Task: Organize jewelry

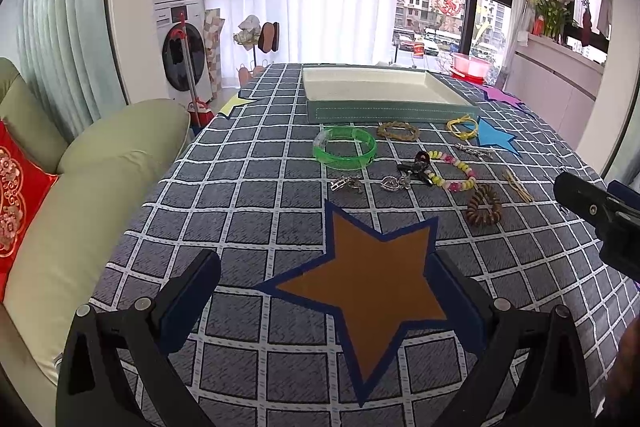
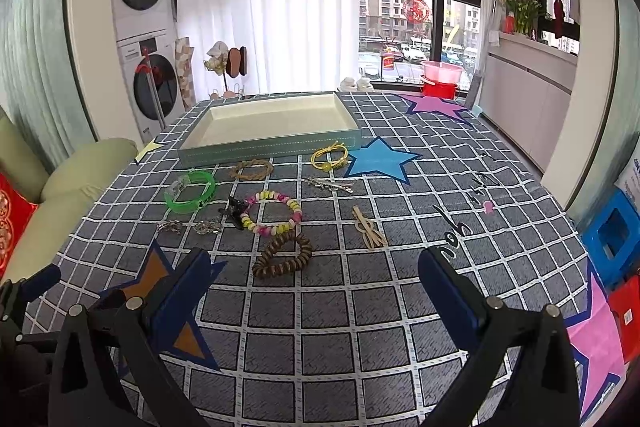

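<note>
A shallow teal tray (image 1: pixel 392 106) (image 2: pixel 264 149) with a cream inside stands at the far side of the checked tablecloth. In front of it lie a green bangle (image 1: pixel 345 148) (image 2: pixel 190 191), a braided brown bracelet (image 1: pixel 397 131) (image 2: pixel 253 170), a yellow hair tie (image 1: pixel 463 127) (image 2: pixel 329 156), a bead bracelet (image 1: pixel 452 170) (image 2: pixel 273 213), a brown coil hair tie (image 1: pixel 484 205) (image 2: pixel 285 255), a silver clip (image 2: pixel 329 185) and a gold clip (image 2: pixel 369 227). My left gripper (image 1: pixel 326 285) is open over an orange star. My right gripper (image 2: pixel 316 277) is open, short of the coil tie.
Paper stars are stuck on the cloth: orange (image 1: pixel 368 291), blue (image 2: pixel 380 157), purple (image 2: pixel 434 105), pink (image 2: pixel 596 339). A green sofa (image 1: pixel 80 187) borders the table's left edge. A blue stool (image 2: pixel 612 237) stands at the right. Small silver charms (image 1: pixel 348 183) lie near the bangle.
</note>
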### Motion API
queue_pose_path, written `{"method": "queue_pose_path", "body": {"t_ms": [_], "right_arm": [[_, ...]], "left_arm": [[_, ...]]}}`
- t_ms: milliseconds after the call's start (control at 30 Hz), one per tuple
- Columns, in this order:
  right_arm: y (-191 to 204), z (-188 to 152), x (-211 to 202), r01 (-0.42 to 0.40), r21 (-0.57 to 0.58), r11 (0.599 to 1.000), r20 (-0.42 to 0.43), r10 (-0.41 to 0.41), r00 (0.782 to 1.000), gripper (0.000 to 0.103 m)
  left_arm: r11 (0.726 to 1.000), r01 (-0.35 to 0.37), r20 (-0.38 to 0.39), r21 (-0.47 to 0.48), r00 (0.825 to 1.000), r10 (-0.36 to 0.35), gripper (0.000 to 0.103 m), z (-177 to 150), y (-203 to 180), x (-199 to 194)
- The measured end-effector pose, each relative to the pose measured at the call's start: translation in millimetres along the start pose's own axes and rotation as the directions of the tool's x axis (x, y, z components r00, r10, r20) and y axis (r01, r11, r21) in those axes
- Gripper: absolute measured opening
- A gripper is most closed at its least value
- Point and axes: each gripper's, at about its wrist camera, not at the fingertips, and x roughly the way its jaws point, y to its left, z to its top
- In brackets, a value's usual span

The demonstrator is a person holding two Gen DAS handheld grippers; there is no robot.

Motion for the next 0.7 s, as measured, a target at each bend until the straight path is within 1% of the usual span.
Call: {"method": "queue_pose_path", "body": {"t_ms": [700], "right_arm": [[-0.4, -0.4, -0.1, -0.002, 0.002, 1.0, 0.001, 0.002, 1.0, 0.103]], "left_arm": [[1.0, 0.0, 0.0, -0.005, 1.0, 0.0, 0.103, -1.2, 1.4, -0.1]]}}
